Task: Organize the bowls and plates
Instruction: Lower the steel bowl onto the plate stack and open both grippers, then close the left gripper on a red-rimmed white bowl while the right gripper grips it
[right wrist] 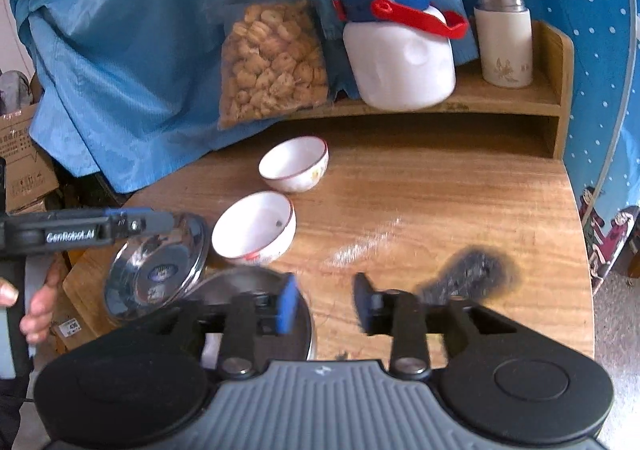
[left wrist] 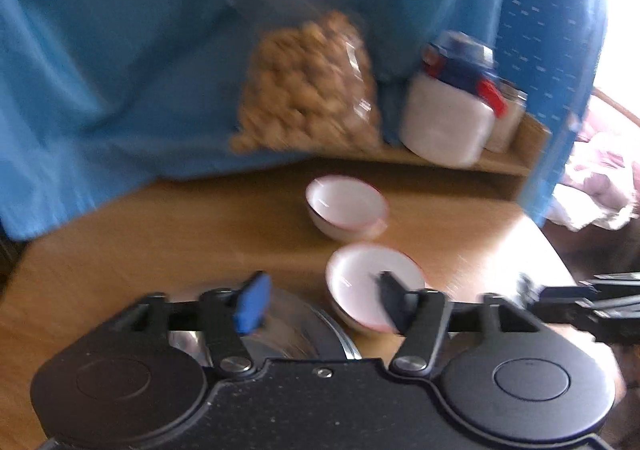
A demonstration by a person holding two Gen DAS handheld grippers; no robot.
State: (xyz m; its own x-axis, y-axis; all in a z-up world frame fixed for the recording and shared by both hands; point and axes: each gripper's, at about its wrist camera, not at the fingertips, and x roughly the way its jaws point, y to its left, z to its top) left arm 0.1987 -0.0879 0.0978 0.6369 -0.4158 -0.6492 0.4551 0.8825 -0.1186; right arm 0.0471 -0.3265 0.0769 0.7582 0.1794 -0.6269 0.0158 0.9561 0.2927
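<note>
**White bowls and steel plates on a round wooden table**

White ceramic with a thin red rim: two small bowls sit on the table, apart from each other. The nearer bowl (right wrist: pixel 256 228) lies toward the table's left edge, the farther bowl (right wrist: pixel 294 163) behind it, just in front of the low shelf at the table's back edge. Left of the nearer bowl a shiny steel plate (right wrist: pixel 156 270) sits tilted at the left edge, its low side resting on the rim of a second steel plate (right wrist: pixel 236 282) lying nearer the front edge.

Both jaws stand apart with nothing between the pads. The left gripper (left wrist: pixel 316 300) hovers over the steel plates, the nearer bowl showing past its dark finger. The right gripper (right wrist: pixel 326 300) hangs above bare wood; a black scorch mark (right wrist: pixel 472 270) lies just to its right, and a pale dusty smear ahead.

On the wooden shelf (right wrist: pixel 556 62) stand a clear bag of golden biscuits (right wrist: pixel 272 62), a squat white jug (right wrist: pixel 400 58) with blue lid and red strap, and a cream flask (right wrist: pixel 506 46) with a metal top. Blue cloth (right wrist: pixel 120 50) drapes behind, spilling onto the table's back left edge.
</note>
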